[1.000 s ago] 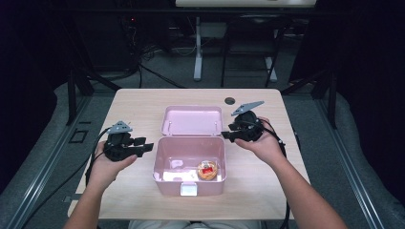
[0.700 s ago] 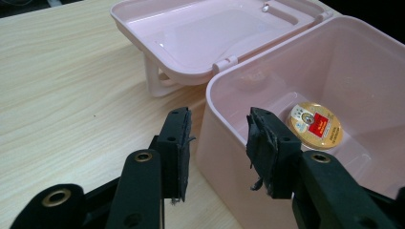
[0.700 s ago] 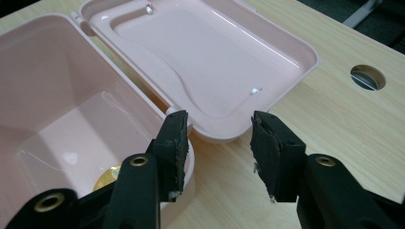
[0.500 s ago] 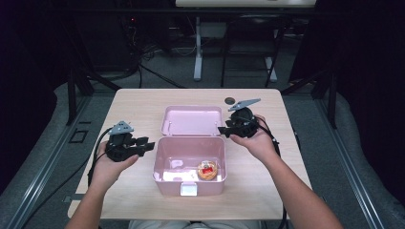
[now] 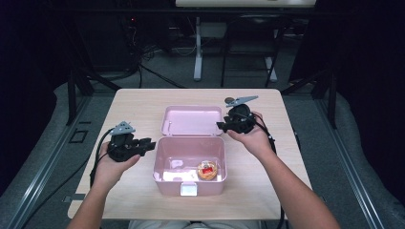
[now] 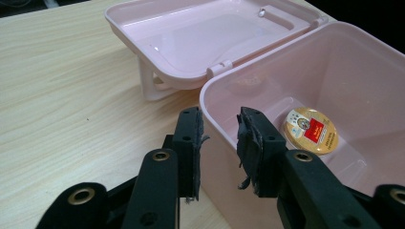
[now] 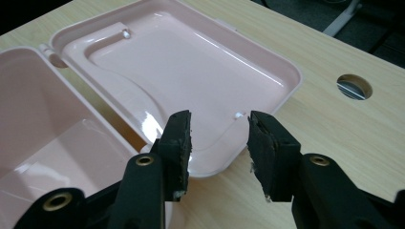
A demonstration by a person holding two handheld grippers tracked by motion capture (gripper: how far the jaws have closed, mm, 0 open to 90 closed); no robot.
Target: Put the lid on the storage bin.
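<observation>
**Claws brought to the open pink box**

Since the earlier frame, the right claw (image 5: 223, 126) has been moved from the right of the lid toward its right edge, and the left claw (image 5: 149, 143) has been kept at the left wall of the box; its jaws have just been closing, with the rim of the wall between them.

The pink box (image 5: 189, 183) is seen in the middle of the bench (image 5: 138, 102), near the person, with its lid (image 5: 191, 120) folded back flat on the far side. A small round tin (image 5: 207, 171) with a red label is lying inside, at the near right corner.

In the left gripper view, the left claw (image 6: 219, 143) is partly spread astride the box wall (image 6: 215, 138); whether the pads already press cannot be told. In the right gripper view, the right claw (image 7: 219, 143) is spread over the near edge of the lid (image 7: 210, 71), pinching nothing.

The step in hand is judged to be steadying the box and taking the lid for closing. Next, the lid edge must be pinched and swung over.
</observation>
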